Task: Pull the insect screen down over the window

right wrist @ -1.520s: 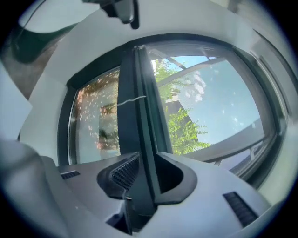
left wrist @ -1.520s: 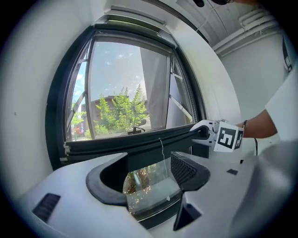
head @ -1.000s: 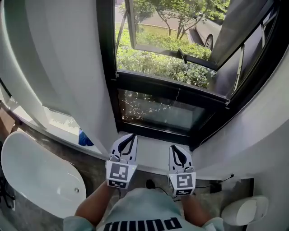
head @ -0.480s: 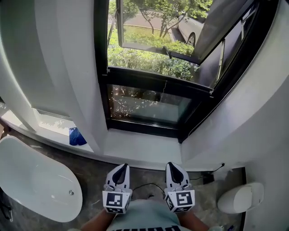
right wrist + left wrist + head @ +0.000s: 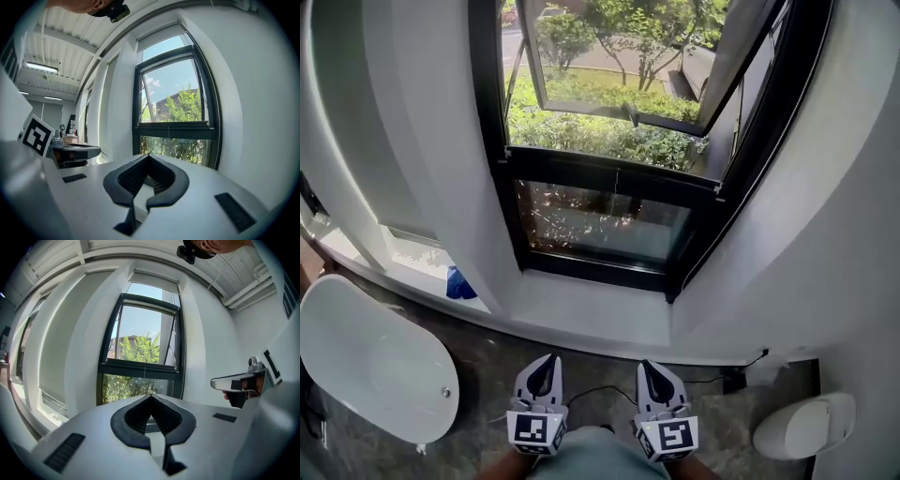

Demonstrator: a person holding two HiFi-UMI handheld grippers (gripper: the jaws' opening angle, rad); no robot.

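The black-framed window (image 5: 609,169) stands ahead, its upper sash tilted open outward over green bushes. A thin cord (image 5: 616,183) hangs at the middle of the crossbar, also seen as the cord (image 5: 144,372) and the cord (image 5: 169,130). No mesh shows over the opening. A pale band (image 5: 154,280) runs across the top of the recess. My left gripper (image 5: 546,359) and right gripper (image 5: 649,366) are side by side at the bottom edge, well short of the sill (image 5: 591,314). Both are shut and hold nothing: left gripper (image 5: 151,395), right gripper (image 5: 148,155).
A white bathtub (image 5: 366,366) sits at the left and a white toilet (image 5: 802,427) at the lower right. A blue object (image 5: 459,284) lies on the left ledge. A black cable (image 5: 600,389) runs over the grey floor between the grippers.
Both grippers have drawn back from the window sill toward the bottom of the head view. The window now stands farther off and more of the floor shows.
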